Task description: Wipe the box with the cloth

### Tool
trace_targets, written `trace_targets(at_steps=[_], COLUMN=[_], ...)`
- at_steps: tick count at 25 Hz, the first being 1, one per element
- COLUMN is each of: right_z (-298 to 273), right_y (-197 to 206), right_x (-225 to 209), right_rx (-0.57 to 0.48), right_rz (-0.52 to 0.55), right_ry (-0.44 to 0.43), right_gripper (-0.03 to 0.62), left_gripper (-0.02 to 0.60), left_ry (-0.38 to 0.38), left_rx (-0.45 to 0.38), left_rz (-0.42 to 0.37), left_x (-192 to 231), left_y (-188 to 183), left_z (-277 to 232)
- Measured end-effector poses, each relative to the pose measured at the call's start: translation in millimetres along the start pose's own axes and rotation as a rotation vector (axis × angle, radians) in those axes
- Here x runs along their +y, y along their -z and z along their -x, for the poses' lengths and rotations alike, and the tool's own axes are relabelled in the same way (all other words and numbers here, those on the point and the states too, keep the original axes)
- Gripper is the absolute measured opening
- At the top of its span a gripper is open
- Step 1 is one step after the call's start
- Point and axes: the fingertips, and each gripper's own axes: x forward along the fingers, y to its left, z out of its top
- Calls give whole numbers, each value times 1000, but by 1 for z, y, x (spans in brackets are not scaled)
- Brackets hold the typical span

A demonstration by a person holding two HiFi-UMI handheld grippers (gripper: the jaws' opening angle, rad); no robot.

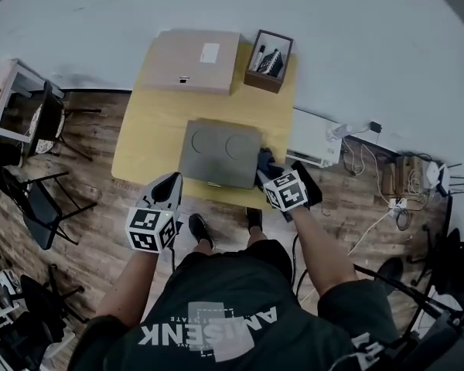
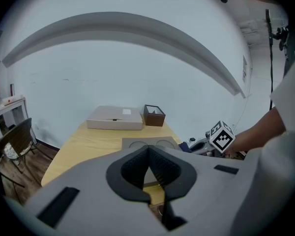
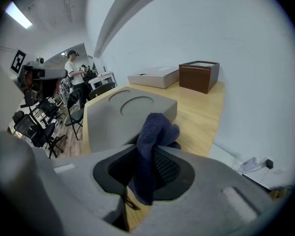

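Right hand-held gripper [image 3: 147, 146] around cloth [image 3: 156, 129]

Lit evenly and coolly, somewhat dim, shadows soft. Bent hard by fisheye, black at corners. Glaring only at the ceiling strip light [image 3: 18, 14].

Upside-down white print on the person's shirt [image 1: 209, 332] — seemingly "AMSENK", smaller line beside it illegible

Grey box [image 1: 220, 153]: flat, two round recesses on top, at the tabletop's [image 1: 151, 134] near edge. Dark blue cloth [image 3: 150, 144]: bunched, clamped in the right tool [image 3: 147, 156], at the box's right side.
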Motion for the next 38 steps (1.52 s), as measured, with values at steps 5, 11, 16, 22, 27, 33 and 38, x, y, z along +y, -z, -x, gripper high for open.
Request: trace_targets(at_steps=[5,11,16,22,27,33,38], right_z=[6,12,16,19,22,25,30], right_y=[13,28,36,43,47,55,59], right_x=[18,36,48,60,67,78,85], right_rx=[10,29,22,25,31,25,27], right_rz=[-12,-13,-33,-46,-81,-123,-157], right_ry=[-28,-67,-72,-62,-54,-42,-21], right_gripper=[81,81,81,81,81,81,81], left_gripper=[2,2,2,2,2,2,2], left_ry=[26,50,108,137,164,201,225], left_rx=[11,13,27,25,34,40,37], left_rz=[-11,-27,-48,-63,-65,-85,-93], left_x=[2,4,2,7,12,13,21], left_y=[5,5,6,8,11,15,14], left_z=[1,-5,-7,-8,-11,-11,-11])
